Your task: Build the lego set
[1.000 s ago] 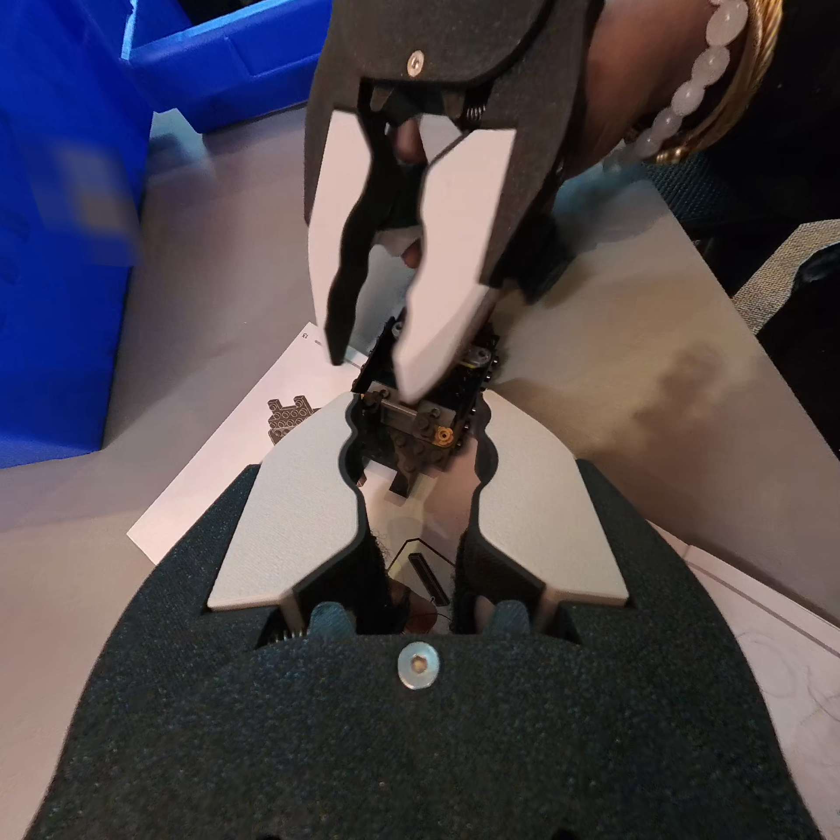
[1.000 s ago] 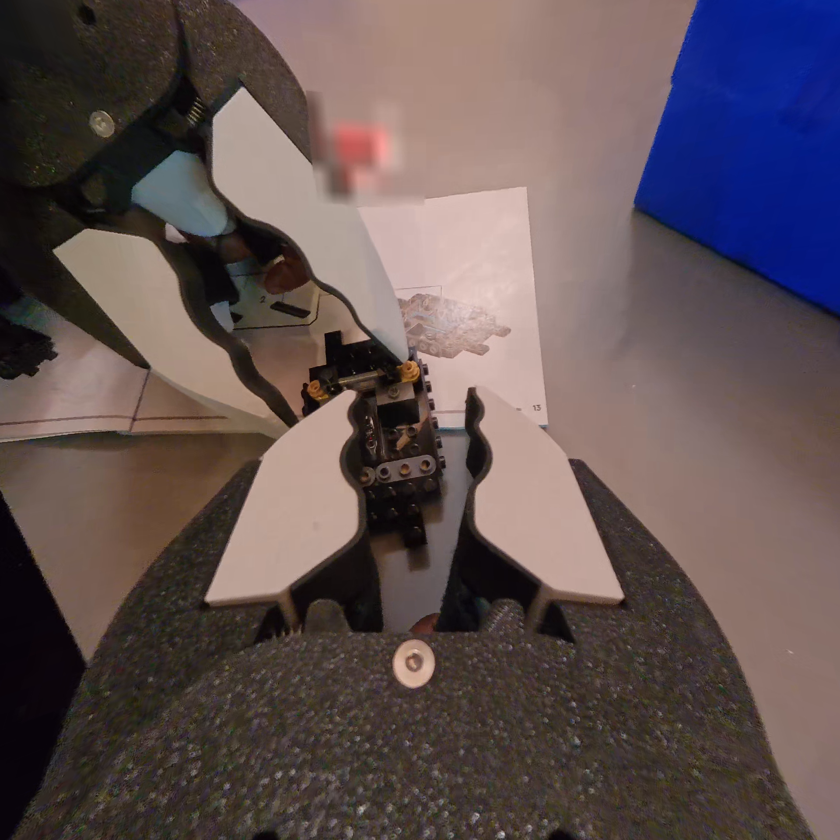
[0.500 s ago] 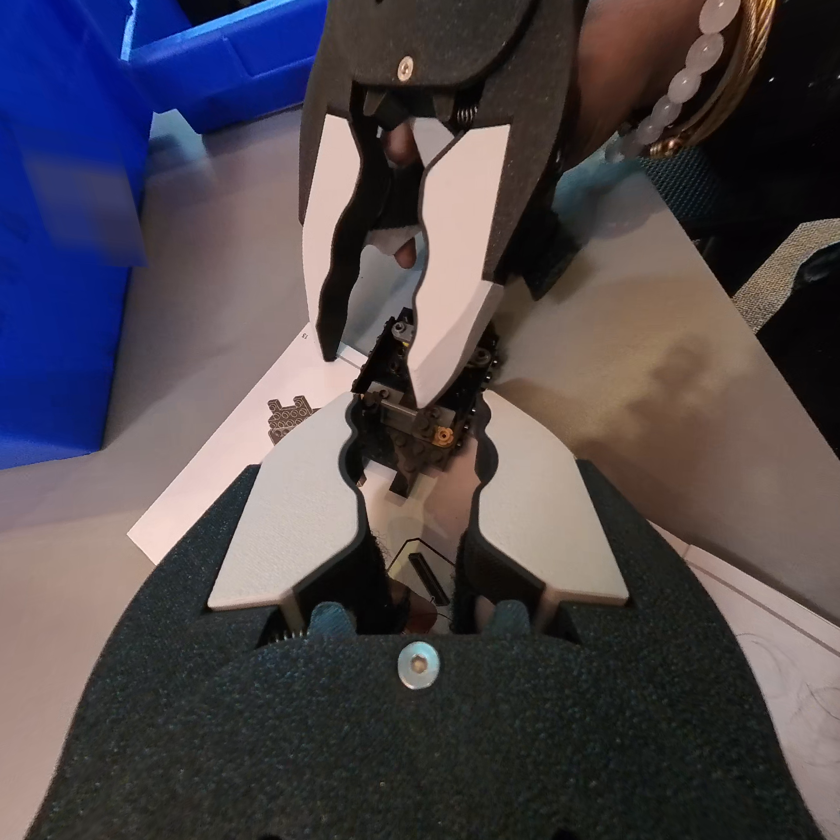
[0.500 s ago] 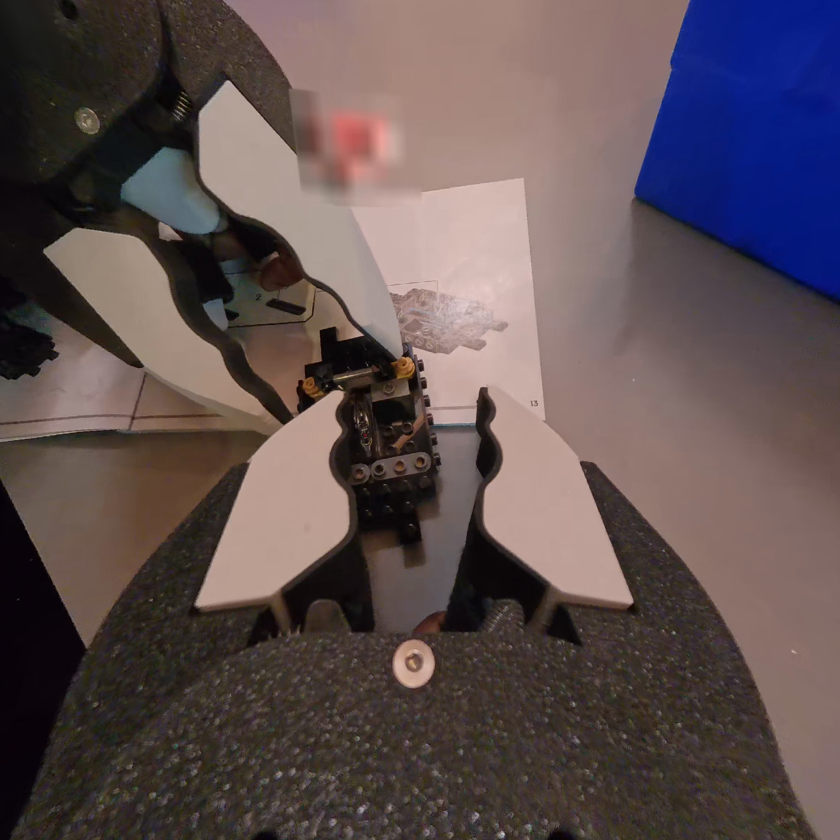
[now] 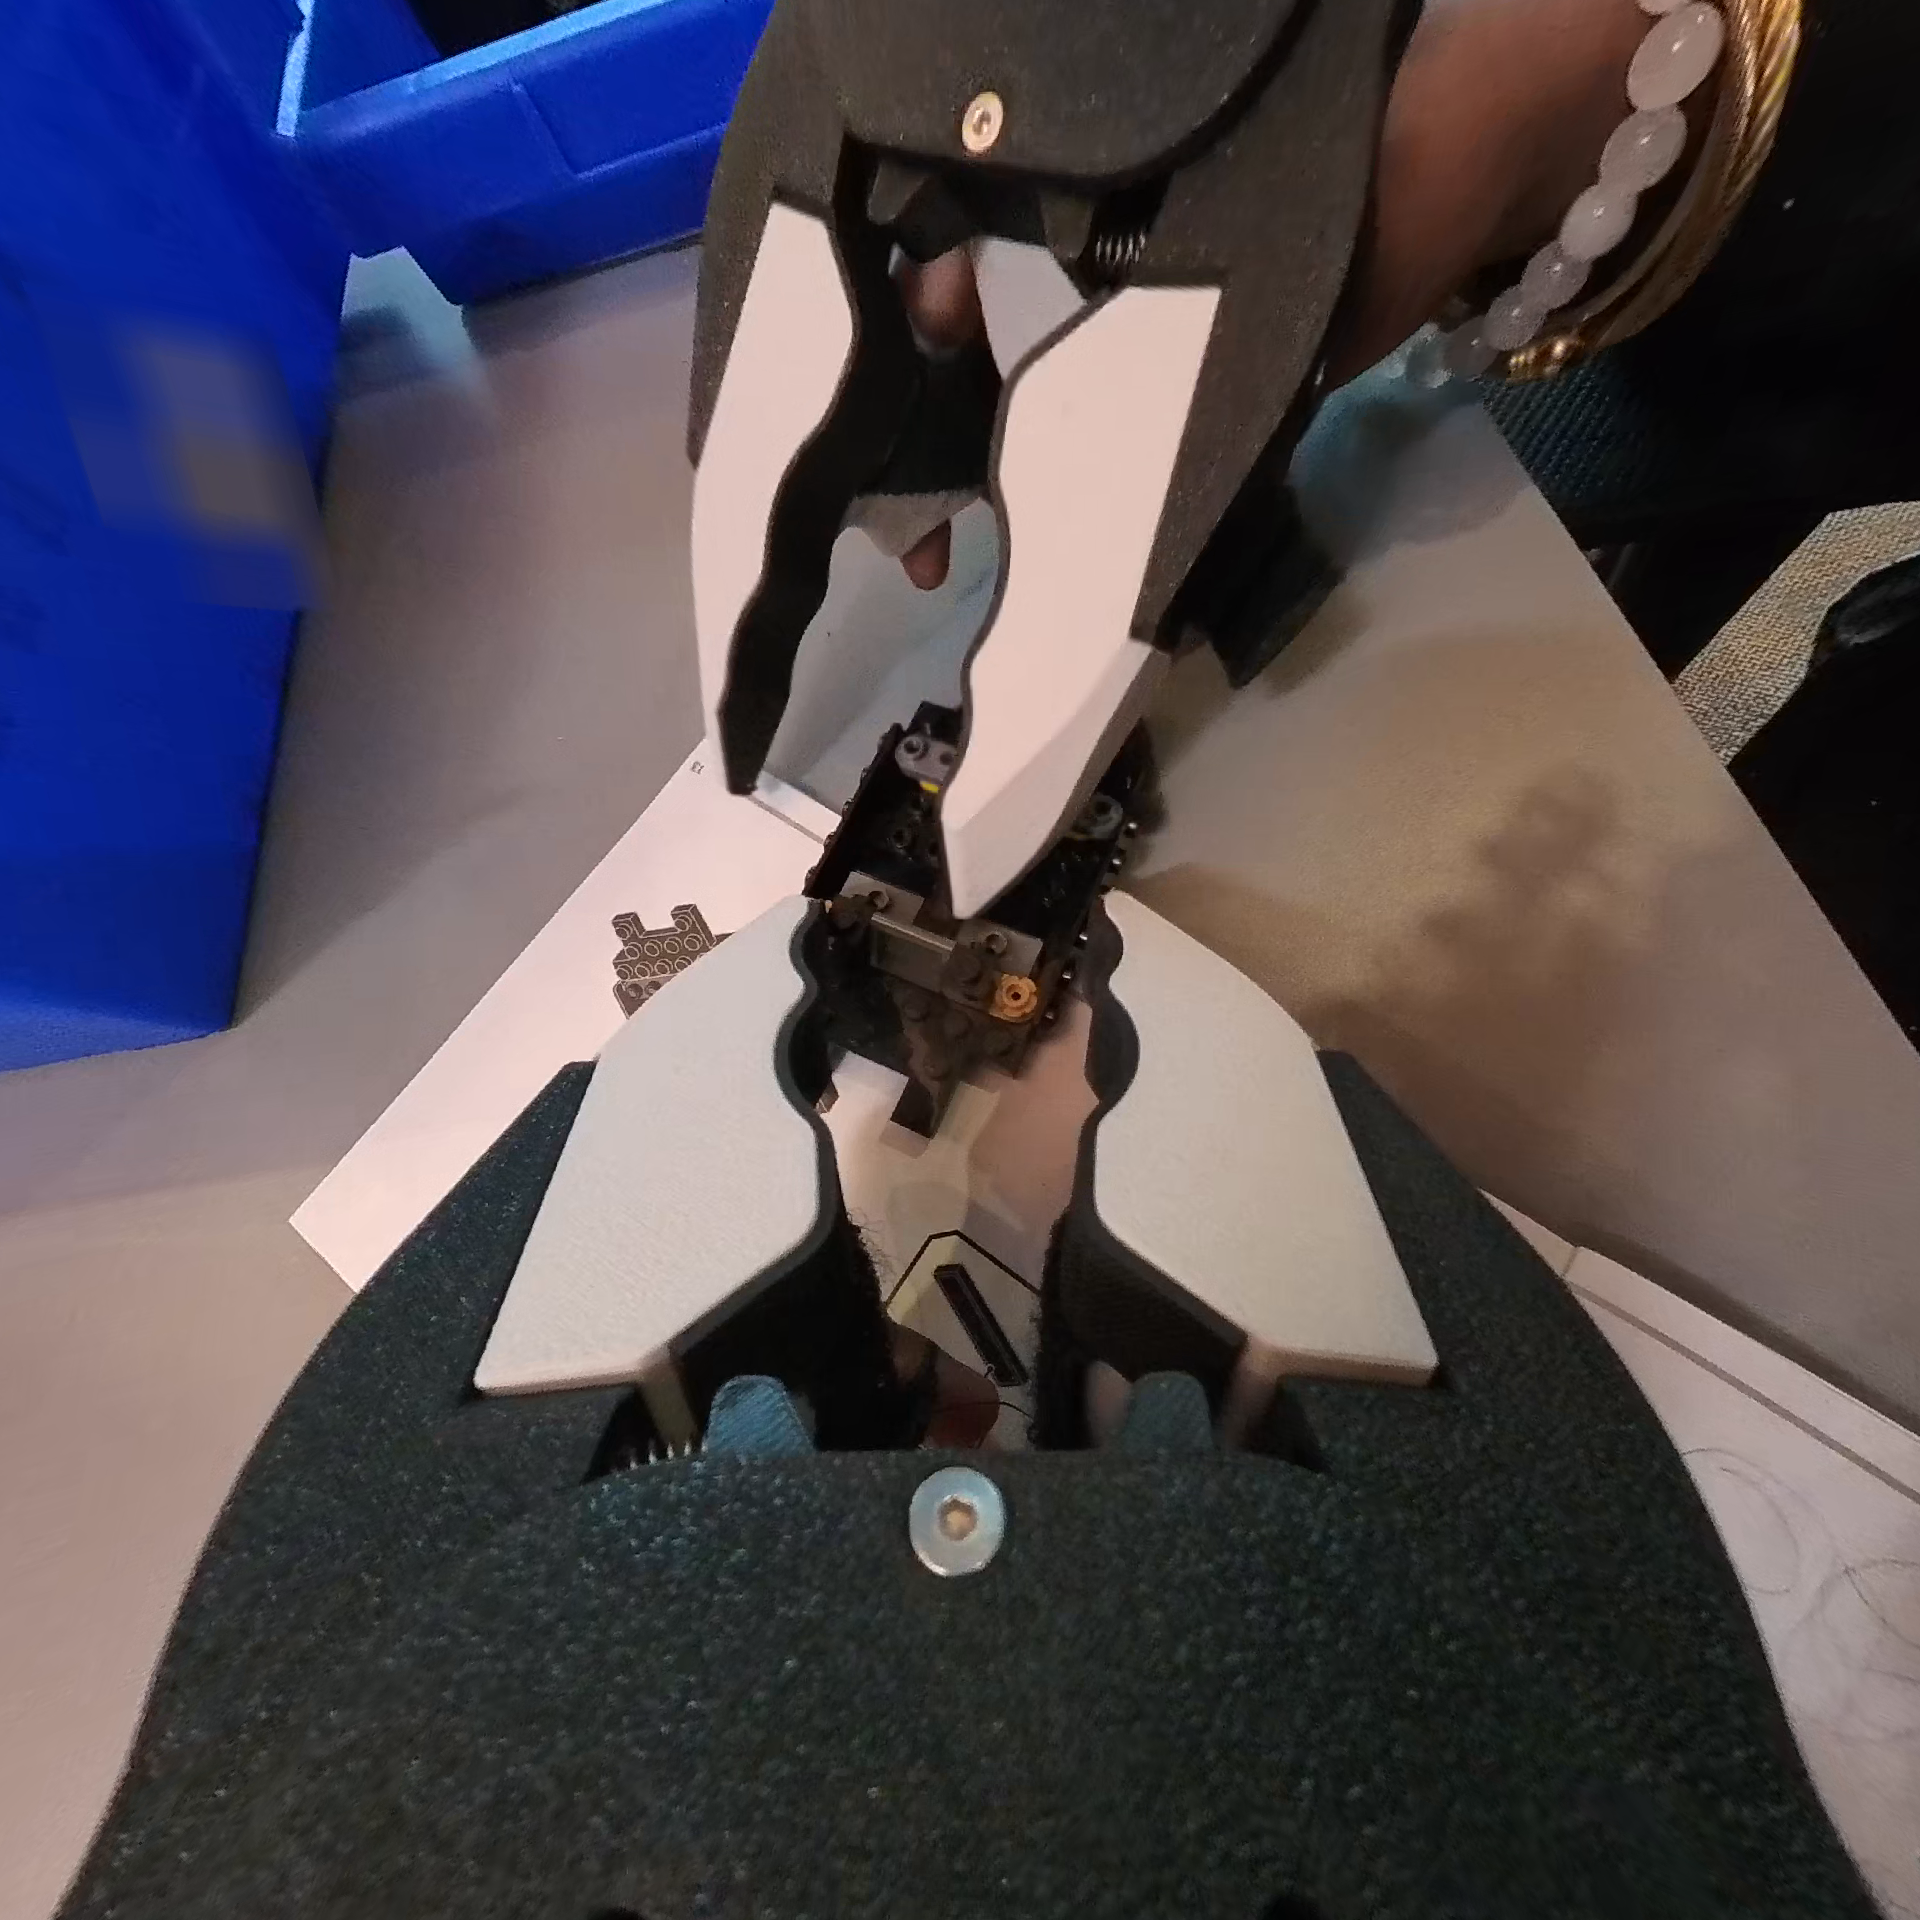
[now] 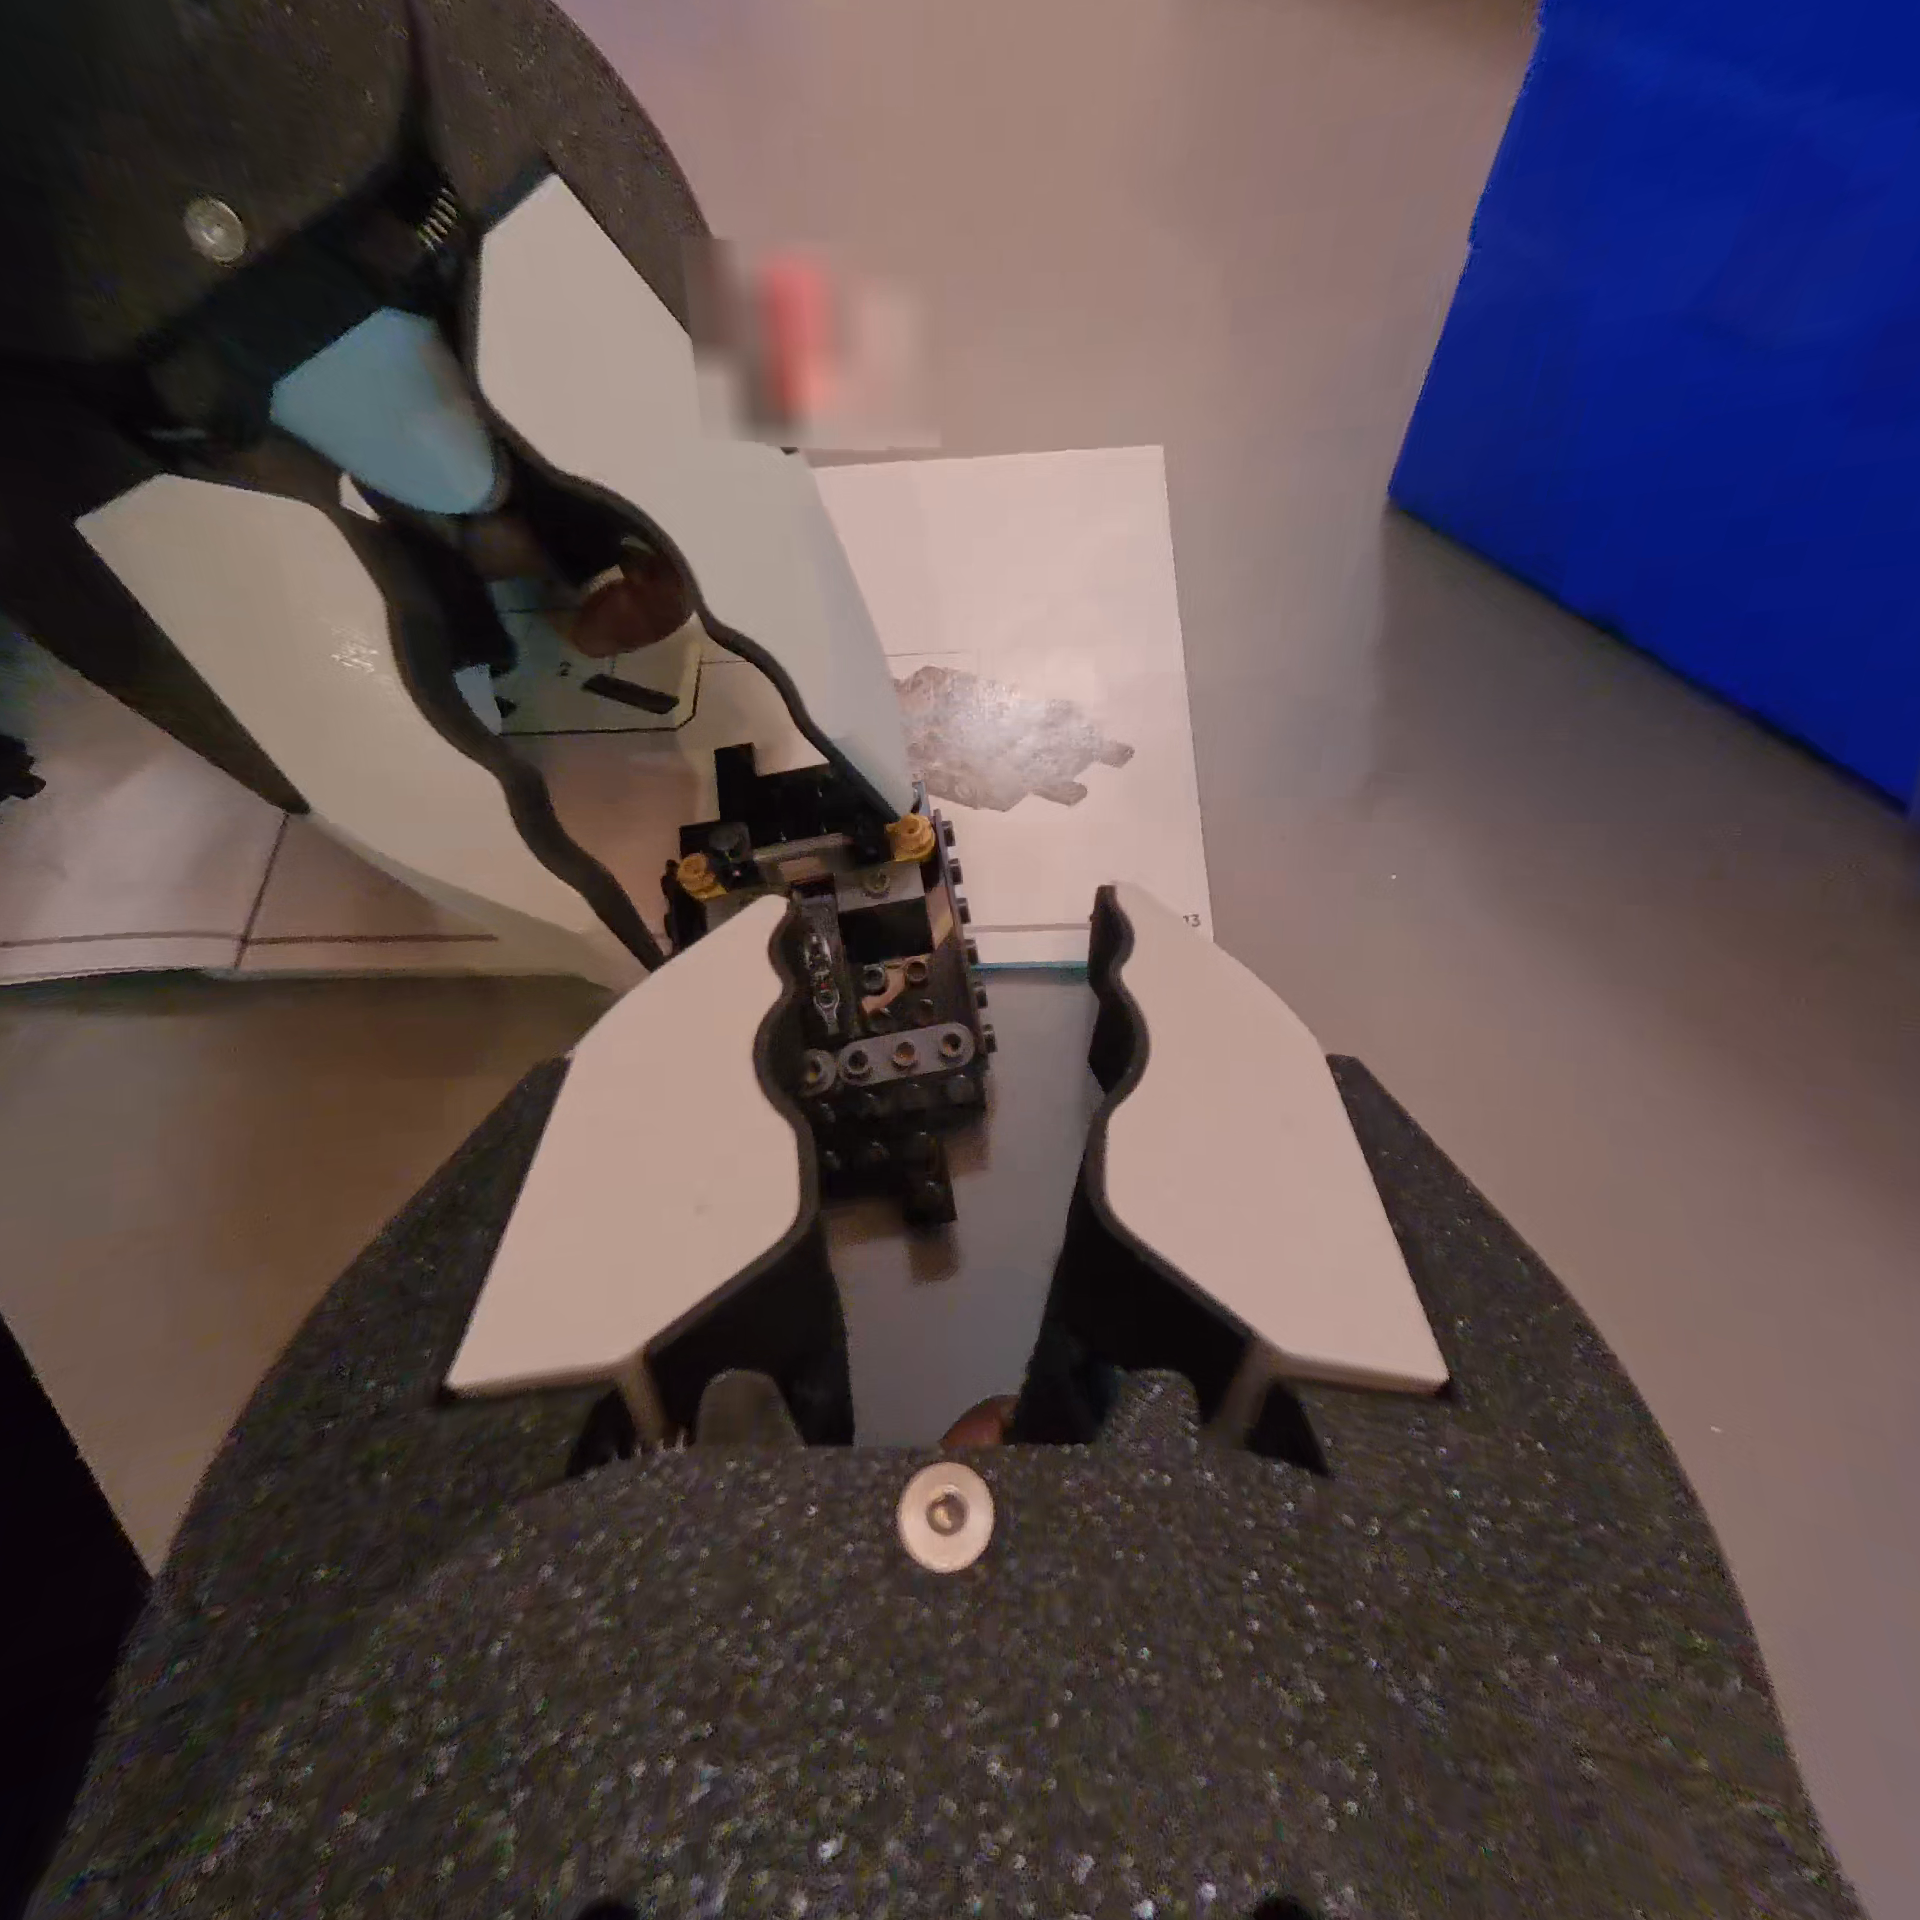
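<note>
1. My left gripper point(image 5: 951, 961) is bracketing the black Lego model point(image 5: 940, 997), which is sitting on the open instruction booklet point(image 5: 499, 1122); I cannot tell whether the fingers are actually pinching it.
2. My right gripper point(image 6: 940, 951) is standing spread, one finger point(image 6: 665, 1091) touching the model point(image 6: 894, 1039), the other apart.
3. In the left wrist view, one right finger point(image 5: 1039, 748) is pressing down onto the model's top.
4. The booklet is showing printed build diagrams and a page number.
5. Blue bins point(image 5: 125, 520) are sitting on the grey table point(image 5: 1507, 935).

Black speckled gripper bodies point(image 5: 935, 1714), pale grey fingers point(image 5: 675, 1174), silver screws point(image 5: 956, 1525), beaded bracelet point(image 5: 1621, 197).
</note>
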A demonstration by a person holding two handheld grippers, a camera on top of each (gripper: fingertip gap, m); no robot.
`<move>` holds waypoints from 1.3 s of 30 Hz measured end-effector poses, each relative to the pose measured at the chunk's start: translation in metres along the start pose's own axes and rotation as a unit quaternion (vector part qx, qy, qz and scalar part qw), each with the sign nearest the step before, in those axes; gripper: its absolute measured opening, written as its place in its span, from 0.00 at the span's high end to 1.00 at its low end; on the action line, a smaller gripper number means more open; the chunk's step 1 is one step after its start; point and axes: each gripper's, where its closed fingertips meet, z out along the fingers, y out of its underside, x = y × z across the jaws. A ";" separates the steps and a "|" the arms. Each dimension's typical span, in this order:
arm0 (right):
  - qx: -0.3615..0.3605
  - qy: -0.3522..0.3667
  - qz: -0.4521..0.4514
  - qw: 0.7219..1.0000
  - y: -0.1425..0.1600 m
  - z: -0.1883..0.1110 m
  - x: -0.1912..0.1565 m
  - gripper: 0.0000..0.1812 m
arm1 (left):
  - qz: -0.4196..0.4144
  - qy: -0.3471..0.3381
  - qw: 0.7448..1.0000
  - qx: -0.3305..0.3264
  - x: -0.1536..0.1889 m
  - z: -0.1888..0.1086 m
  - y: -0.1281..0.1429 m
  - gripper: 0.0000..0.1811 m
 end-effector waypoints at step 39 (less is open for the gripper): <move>-0.004 -0.003 0.041 0.999 -0.001 0.003 0.005 0.64 | 0.000 0.006 1.000 0.001 0.001 0.001 -0.001 0.74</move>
